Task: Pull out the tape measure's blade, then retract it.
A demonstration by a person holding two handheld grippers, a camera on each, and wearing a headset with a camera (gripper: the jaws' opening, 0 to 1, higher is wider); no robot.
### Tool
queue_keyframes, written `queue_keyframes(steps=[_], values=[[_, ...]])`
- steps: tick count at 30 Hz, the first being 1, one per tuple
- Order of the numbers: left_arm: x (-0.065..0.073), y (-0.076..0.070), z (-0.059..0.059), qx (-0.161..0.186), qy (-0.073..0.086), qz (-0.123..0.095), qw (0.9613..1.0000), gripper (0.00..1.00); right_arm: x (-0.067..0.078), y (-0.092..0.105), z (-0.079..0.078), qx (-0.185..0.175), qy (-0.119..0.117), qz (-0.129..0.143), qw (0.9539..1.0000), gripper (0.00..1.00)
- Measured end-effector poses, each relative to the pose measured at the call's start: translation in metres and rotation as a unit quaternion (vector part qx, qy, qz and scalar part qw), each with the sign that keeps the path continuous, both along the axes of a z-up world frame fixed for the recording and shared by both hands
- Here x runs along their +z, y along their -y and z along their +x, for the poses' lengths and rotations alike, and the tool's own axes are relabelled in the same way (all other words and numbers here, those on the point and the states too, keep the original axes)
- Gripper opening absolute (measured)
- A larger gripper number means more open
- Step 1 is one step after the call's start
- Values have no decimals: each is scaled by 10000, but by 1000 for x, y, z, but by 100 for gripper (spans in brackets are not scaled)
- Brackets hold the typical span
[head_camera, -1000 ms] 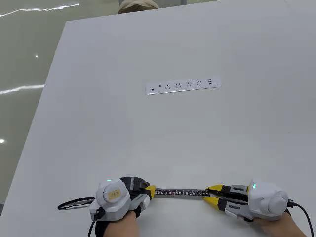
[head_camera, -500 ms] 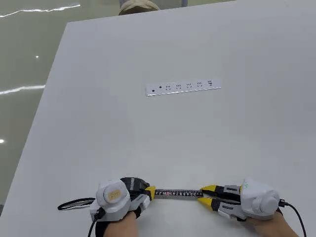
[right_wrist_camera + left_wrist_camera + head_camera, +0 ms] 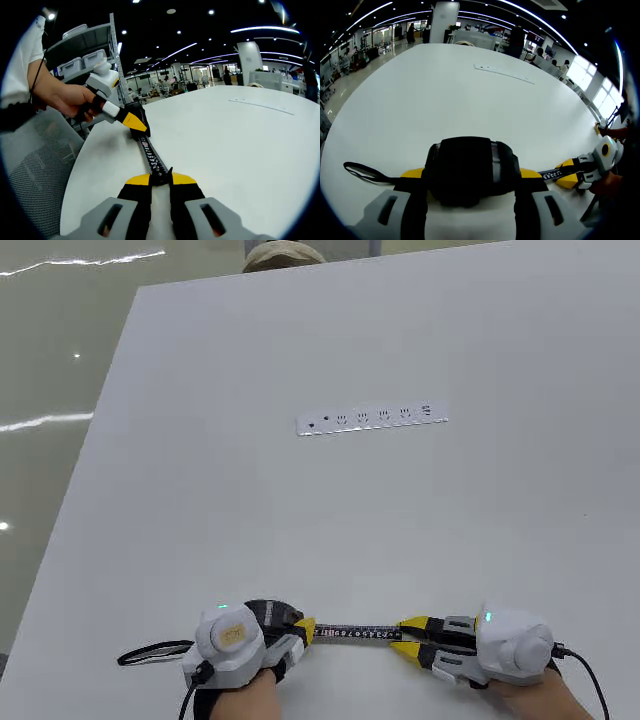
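The black tape measure case (image 3: 272, 617) (image 3: 470, 167) rests on the white table near its front edge, and my left gripper (image 3: 300, 632) (image 3: 470, 174) is shut on it. A short length of dark blade (image 3: 358, 632) (image 3: 151, 156) with white numbers runs from the case to the right. My right gripper (image 3: 404, 636) (image 3: 161, 179) is shut on the blade's end, its yellow-tipped jaws pinched together. In the right gripper view the left gripper (image 3: 131, 121) holds the case (image 3: 141, 128) at the far end of the blade. A black wrist strap (image 3: 150, 651) (image 3: 365, 171) trails left from the case.
A white power strip (image 3: 372, 418) (image 3: 503, 72) (image 3: 262, 106) lies flat in the middle of the table (image 3: 400, 520). The table's left edge drops to a glossy floor (image 3: 50, 390). A tan object (image 3: 278, 253) sits past the far edge.
My right gripper has slid left toward the case with the blade end, so the exposed blade is shorter. The left gripper and case have stayed put.
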State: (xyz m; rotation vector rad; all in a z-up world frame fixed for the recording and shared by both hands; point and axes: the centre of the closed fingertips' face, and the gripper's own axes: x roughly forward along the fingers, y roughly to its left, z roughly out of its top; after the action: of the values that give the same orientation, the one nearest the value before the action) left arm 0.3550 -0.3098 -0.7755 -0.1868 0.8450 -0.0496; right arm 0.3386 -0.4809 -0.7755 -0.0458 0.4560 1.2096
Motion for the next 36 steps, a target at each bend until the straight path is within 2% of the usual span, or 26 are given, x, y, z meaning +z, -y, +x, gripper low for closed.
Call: queue_keyframes(steps=[36], values=[[0,0,0,-4,12,0,10000,69,-1,-35,0,252,-75,33,9996,12]])
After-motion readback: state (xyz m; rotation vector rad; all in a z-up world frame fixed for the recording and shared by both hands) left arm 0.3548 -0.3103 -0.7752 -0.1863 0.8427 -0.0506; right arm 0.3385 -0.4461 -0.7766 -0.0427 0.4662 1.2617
